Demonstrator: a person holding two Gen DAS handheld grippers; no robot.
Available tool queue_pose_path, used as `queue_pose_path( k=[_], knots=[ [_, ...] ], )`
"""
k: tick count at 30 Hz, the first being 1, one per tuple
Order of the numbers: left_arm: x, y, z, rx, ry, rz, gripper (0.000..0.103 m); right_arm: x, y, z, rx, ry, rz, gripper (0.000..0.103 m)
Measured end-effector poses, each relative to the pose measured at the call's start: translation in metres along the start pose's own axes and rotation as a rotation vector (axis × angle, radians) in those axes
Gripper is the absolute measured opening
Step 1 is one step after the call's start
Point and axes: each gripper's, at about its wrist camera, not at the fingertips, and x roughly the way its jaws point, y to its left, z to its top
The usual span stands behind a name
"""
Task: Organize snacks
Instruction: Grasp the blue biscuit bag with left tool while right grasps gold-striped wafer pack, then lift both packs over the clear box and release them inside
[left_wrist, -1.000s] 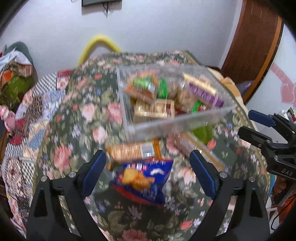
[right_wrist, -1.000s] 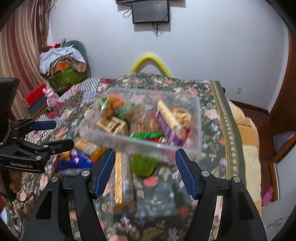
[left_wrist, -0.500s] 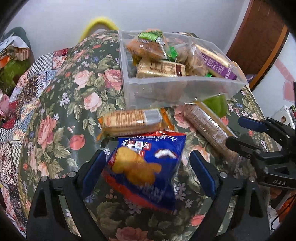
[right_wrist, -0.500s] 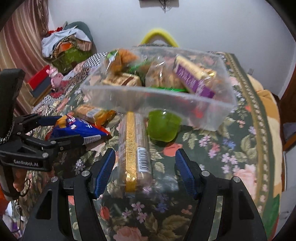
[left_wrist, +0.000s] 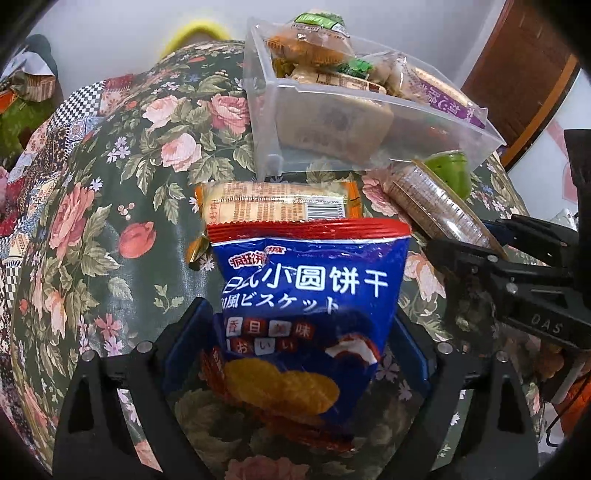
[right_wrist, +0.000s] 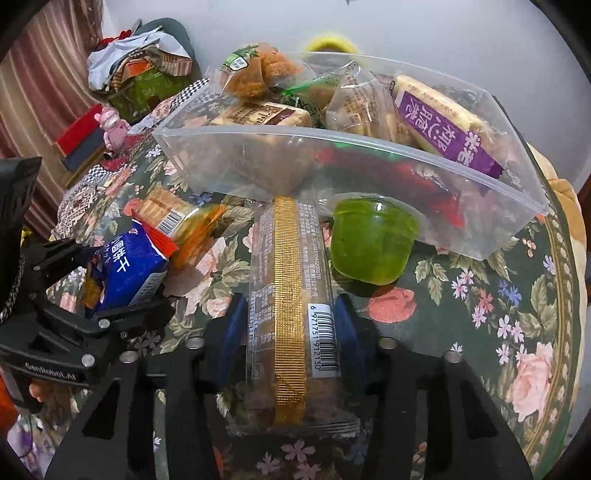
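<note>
A: We have a tool around each loose snack now. Our left tool (left_wrist: 299, 354) straddles the blue biscuit bag (left_wrist: 310, 302), which lies on the flowered surface (left_wrist: 110, 221) just near of the orange cracker pack (left_wrist: 277, 206).

B: And our right tool (right_wrist: 288, 332) brackets the long biscuit sleeve (right_wrist: 291, 295), with the green jelly cup (right_wrist: 373, 243) just to its right, against the clear bin (right_wrist: 369, 177).

A: We ought to squeeze the bag gently at its middle, since it is puffy and may slip or crush.

B: Agreed. Our left fingers (left_wrist: 184, 332) sit close to the bag's sides; we cannot tell whether they pinch it. Our right fingers (right_wrist: 232, 332) look pressed against the sleeve, narrowly spread.

A: Both should go into the already crowded bin at the far side.
</note>
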Motion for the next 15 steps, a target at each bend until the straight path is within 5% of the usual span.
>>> queue_pose_path(
  k=[6, 15],
  knots=[
    [-0.014, 0.003, -0.012, -0.058, -0.022, -0.039, 0.063, -0.007, 0.001, -0.008, 0.004, -0.014, -0.001, 0.035],
    [-0.042, -0.009, -0.009, -0.023, -0.072, -0.025, 0.060, -0.025, 0.006, -0.016, 0.004, -0.038, 0.008, 0.035]
  ],
)
